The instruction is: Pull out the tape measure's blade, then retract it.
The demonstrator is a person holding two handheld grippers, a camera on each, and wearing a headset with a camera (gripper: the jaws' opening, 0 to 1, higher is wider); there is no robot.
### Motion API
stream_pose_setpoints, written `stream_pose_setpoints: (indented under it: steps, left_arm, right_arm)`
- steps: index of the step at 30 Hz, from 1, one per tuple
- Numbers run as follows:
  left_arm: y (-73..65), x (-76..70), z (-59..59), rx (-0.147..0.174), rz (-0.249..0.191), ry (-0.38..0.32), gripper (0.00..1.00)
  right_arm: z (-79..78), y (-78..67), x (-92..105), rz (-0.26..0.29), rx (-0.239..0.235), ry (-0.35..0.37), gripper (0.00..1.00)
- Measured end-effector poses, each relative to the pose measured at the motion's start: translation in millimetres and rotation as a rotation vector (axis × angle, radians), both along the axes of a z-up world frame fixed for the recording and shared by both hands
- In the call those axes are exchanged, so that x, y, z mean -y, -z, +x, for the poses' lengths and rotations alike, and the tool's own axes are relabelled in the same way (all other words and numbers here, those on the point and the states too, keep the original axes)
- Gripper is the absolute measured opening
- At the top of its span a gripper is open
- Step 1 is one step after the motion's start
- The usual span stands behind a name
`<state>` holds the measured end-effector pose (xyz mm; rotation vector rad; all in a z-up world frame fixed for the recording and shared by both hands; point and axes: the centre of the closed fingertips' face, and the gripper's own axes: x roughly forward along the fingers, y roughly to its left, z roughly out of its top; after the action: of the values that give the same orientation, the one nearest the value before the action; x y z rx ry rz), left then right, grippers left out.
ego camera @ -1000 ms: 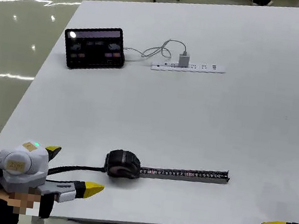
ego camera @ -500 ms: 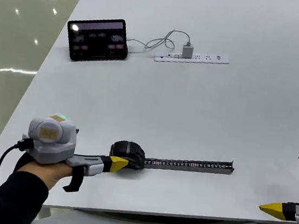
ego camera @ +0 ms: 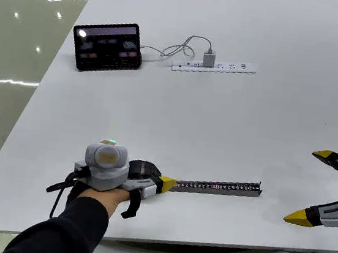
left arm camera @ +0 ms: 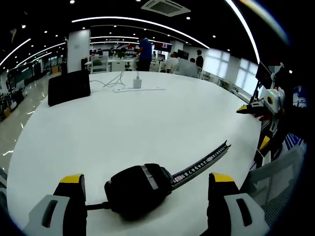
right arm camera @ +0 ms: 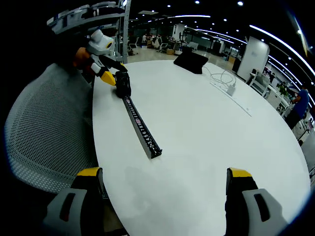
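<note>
a white desk [ego camera: 218,126] carries everything. the left gripper [ego camera: 161,180], held in a hand near the desk's front edge, points along the desk toward the right gripper [ego camera: 311,186]. its fingers [left arm camera: 72,183] stand wide, one on each side of the tape [left arm camera: 140,189], with a gap showing on both sides in the left gripper view. the right gripper hovers near the desk's right front corner, beyond the blade's end and apart from it, its fingers [right arm camera: 88,174] wide and holding nothing. a dark tablet [ego camera: 107,46] stands at the far left of the desk, with a white strip [ego camera: 213,66] lying to its right and a plug and cable [ego camera: 209,58] on the strip. the black tape lies near the front edge, and its blade [ego camera: 217,186] is drawn out flat on the desk toward the right gripper.
</note>
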<state>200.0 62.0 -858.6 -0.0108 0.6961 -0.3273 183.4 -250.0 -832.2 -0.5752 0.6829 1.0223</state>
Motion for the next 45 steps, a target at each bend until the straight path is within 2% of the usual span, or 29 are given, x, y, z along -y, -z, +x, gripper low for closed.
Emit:
stream_pose_setpoints:
  steps: [2,5,8,11,13,16,20,24,26,28,29,31,33,39,42,45]
  left_arm:
    - [0.6,-3.0,4.3,0.013,-0.019,-0.029,1.0]
    - [9.4,-6.2,6.3,0.001,-0.042,-0.057,1.0]
    - [16.6,-4.1,3.4,-0.012,-0.022,-0.032,1.0]
    - [14.5,0.2,3.7,0.004,-0.006,-0.014,1.0]
    - [13.2,1.9,4.6,0.014,-0.006,-0.005,1.0]
    - [13.0,1.3,5.0,0.015,-0.004,-0.005,1.0]
    - [11.9,-1.3,7.1,0.017,-0.014,-0.023,1.0]
    - [12.0,-2.7,6.9,0.013,-0.017,-0.034,1.0]
    - [11.4,-3.0,7.5,0.012,-0.026,-0.04,1.0]
    - [12.1,-4.1,8.2,0.013,-0.023,-0.042,1.0]
    - [12.0,-3.6,8.2,0.011,-0.027,-0.043,1.0]
    - [13.2,-2.1,7.3,0.004,-0.031,-0.039,1.0]
    - [15.1,-0.8,6.2,-0.006,-0.031,-0.036,1.0]
    - [10.7,-2.1,9.4,0.009,-0.035,-0.04,1.0]
    - [11.8,-3.1,9.3,0.006,-0.038,-0.043,1.0]
    - [10.7,-3.1,10.4,0.012,-0.041,-0.045,1.0]
  right_arm:
    - [-0.8,5.6,-3.8,-0.023,-0.011,-0.033,1.0]
    - [-4.1,14.1,-11.0,-0.048,-0.044,-0.072,0.97]
    - [-1.9,21.7,-19.0,-0.067,-0.053,-0.104,0.95]
    - [4.3,26.9,-26.6,-0.094,-0.038,-0.147,0.97]
    - [4.8,30.8,-32.4,-0.109,-0.057,-0.183,0.91]
    - [7.0,36.4,-40.9,-0.137,-0.068,-0.242,0.88]
    - [5.8,43.4,-45.5,-0.169,-0.102,-0.296,0.72]
    - [7.4,48.6,-51.0,-0.175,-0.119,-0.308,0.65]
    - [8.1,50.7,-51.1,-0.184,-0.114,-0.326,0.54]
    - [5.7,53.4,-52.0,-0.181,-0.14,-0.334,0.46]
    - [2.4,56.7,-52.0,-0.178,-0.173,-0.33,0.43]
    - [4.8,59.6,-51.8,-0.194,-0.152,-0.343,0.4]
    - [5.6,60.6,-52.4,-0.198,-0.153,-0.343,0.38]
    - [8.9,59.4,-57.0,-0.194,-0.157,-0.343,0.26]
    - [8.8,62.9,-55.5,-0.218,-0.146,-0.375,0.21]
    - [8.8,67.2,-56.0,-0.227,-0.154,-0.372,0.18]
